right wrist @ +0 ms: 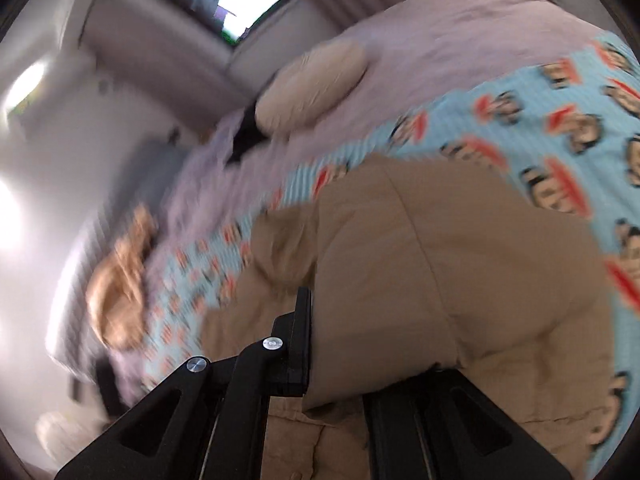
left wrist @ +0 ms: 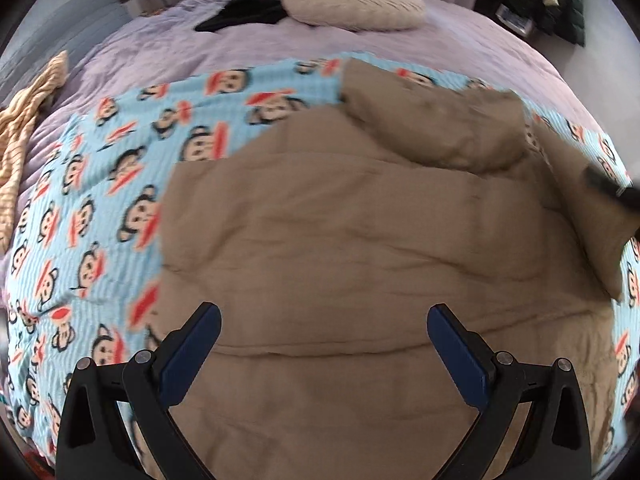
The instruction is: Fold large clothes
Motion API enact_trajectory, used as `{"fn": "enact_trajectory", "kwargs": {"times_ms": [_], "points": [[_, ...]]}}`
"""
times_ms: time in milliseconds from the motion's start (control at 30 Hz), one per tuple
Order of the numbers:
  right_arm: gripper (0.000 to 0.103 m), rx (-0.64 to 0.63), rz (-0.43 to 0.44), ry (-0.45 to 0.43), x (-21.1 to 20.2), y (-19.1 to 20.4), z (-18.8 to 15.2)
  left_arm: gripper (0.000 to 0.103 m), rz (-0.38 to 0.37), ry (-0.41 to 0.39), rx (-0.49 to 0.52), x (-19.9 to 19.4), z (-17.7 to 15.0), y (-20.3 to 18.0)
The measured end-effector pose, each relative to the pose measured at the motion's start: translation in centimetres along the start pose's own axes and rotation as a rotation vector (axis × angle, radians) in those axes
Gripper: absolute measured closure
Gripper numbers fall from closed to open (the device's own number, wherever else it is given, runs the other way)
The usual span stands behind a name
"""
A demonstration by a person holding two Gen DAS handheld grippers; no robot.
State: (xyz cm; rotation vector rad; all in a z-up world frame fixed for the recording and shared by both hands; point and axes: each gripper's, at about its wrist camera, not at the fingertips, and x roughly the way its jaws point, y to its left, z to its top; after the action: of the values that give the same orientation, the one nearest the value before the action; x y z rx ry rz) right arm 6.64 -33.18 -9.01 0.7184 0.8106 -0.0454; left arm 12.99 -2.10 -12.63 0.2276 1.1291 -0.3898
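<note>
One tan padded jacket (left wrist: 340, 248) lay spread on a blue monkey-print blanket (left wrist: 100, 208), which covered the near part of a lilac bedspread (left wrist: 200, 52). Left gripper (left wrist: 324, 344) hung above the jacket's near end, jaws spread wide, nothing between them. Right gripper (right wrist: 320, 344) — jaws pressed together on a fold of the jacket (right wrist: 440, 260) — held that fold lifted off the blanket; one finger (right wrist: 300, 344) showed, the other hidden by fabric. In the left view its dark tip (left wrist: 612, 188) appeared at the jacket's right edge. Beyond the jacket on the bedspread: a cream cushion (left wrist: 352, 4) touching a black garment (left wrist: 248, 4). Left of the jacket, past the blanket — a striped tan cloth (left wrist: 24, 120).
</note>
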Motion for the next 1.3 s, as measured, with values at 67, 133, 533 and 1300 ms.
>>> {"fn": "enact_trajectory", "kwargs": {"times_ms": [67,133,533,1300], "points": [[0.097,-0.024,-0.047,0.042,2.8,0.8,-2.2,0.0,-0.001,-0.011,-0.009,0.2,-0.3,1.4],[0.097,-0.011,-0.096,0.08,5.2,0.8,-4.2,0.0,-0.007,-0.007,-0.011,0.6,-0.5,2.3],[0.03,0.05,-0.179,0.124,2.9,0.0,-6.0,0.0,-0.177,0.03,-0.148,3.4,-0.3,1.8],[0.093,-0.107,-0.091,0.275,7.7,6.8,-9.8,0.0,-0.675,0.025,-0.286,2.2,2.1,6.6]]}}
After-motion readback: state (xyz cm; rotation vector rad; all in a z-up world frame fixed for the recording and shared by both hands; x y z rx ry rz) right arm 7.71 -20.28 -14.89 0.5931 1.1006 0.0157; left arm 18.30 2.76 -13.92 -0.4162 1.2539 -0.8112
